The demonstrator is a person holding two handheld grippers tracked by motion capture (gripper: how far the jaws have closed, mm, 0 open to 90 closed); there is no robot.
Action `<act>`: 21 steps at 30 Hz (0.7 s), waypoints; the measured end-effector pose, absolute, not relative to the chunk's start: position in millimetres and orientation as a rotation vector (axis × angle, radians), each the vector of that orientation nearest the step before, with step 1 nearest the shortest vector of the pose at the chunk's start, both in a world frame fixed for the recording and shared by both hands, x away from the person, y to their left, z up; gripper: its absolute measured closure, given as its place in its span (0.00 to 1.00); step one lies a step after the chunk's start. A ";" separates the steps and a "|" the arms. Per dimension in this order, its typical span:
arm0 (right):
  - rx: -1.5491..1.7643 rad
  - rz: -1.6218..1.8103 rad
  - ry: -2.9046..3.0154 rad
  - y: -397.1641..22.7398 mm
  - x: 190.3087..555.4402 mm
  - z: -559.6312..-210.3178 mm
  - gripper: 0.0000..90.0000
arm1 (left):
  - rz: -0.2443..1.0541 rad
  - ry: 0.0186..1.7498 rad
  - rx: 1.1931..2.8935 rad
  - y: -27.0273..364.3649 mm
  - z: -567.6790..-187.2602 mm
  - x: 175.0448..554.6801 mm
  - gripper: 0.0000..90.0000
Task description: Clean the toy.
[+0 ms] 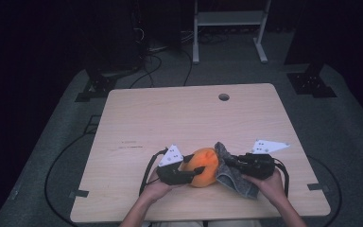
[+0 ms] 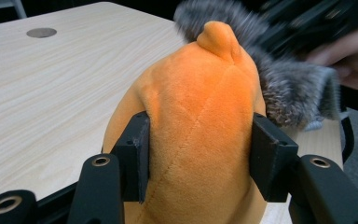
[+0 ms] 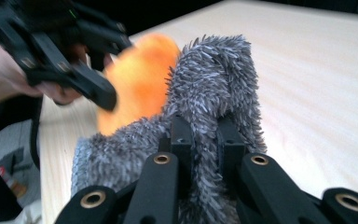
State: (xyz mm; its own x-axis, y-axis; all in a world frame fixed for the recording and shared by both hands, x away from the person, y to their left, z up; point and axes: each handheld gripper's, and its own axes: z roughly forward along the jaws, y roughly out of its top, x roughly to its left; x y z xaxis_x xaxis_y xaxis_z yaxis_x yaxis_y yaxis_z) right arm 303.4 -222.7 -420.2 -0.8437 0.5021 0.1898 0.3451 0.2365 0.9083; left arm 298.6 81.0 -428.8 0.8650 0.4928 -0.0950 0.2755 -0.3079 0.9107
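Observation:
An orange plush toy [image 1: 204, 166] sits near the front edge of the wooden table [image 1: 179, 118]. My left gripper [image 1: 194, 171] is shut on it; in the left gripper view both pads press into the sides of the plush toy [image 2: 200, 102], which bulges between them. A grey fluffy cloth [image 1: 234, 182] lies against the toy's right side. My right gripper [image 1: 230, 163] is shut on the cloth, and in the right gripper view a fold of the cloth [image 3: 214, 79] is pinched between the jaws. The orange toy [image 3: 140, 79] and the left gripper [image 3: 74, 60] show blurred behind it.
A round cable hole [image 1: 223, 97] sits near the table's far edge. Beyond the table stand a white frame [image 1: 229, 19], dark stands and floor cables [image 1: 156, 61]. Bare tabletop stretches from the toy to the far edge.

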 end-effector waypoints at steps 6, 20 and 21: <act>0.743 1.709 2.365 -213.3 299.2 -416.0 0.89 | 0.224 0.518 1.940 79.8 -429.3 299.2 0.26; 0.706 1.727 2.317 -216.8 294.3 -397.7 0.89 | 0.299 0.457 1.998 62.5 -428.8 289.4 0.44; 0.690 1.703 2.330 -213.5 293.5 -397.0 0.89 | 0.300 0.451 2.002 60.6 -429.1 288.2 0.44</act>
